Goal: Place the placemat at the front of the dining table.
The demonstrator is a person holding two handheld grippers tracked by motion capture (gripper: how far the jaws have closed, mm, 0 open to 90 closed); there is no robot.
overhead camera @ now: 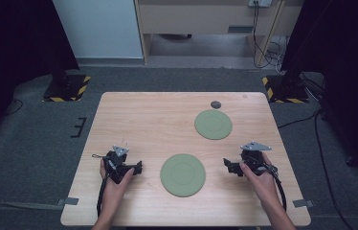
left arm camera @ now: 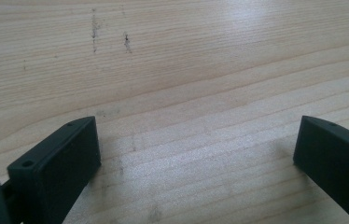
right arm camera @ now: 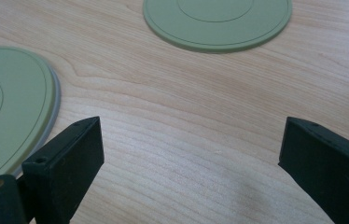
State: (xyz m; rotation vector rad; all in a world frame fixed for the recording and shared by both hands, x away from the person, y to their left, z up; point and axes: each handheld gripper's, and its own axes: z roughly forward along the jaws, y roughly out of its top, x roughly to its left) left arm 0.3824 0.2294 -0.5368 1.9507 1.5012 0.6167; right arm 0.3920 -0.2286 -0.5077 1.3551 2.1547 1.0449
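Note:
Two flat round green mats lie on the wooden table (overhead camera: 134,120). The near mat (overhead camera: 183,174) sits at the middle front, between my hands; the far mat (overhead camera: 213,124) lies farther back and to the right. My left gripper (overhead camera: 136,168) rests left of the near mat, open, with bare wood between its jaws (left arm camera: 196,144). My right gripper (overhead camera: 228,166) rests right of the near mat, also open over bare wood (right arm camera: 191,144). In the right gripper view the near mat (right arm camera: 9,112) lies at the left and the far mat (right arm camera: 217,21) at the top.
A small dark round disc (overhead camera: 216,104) lies near the table's back edge, behind the far mat. Grey carpet surrounds the table. Black stands with yellow-striped bases (overhead camera: 67,88) stand at the back left and back right corners.

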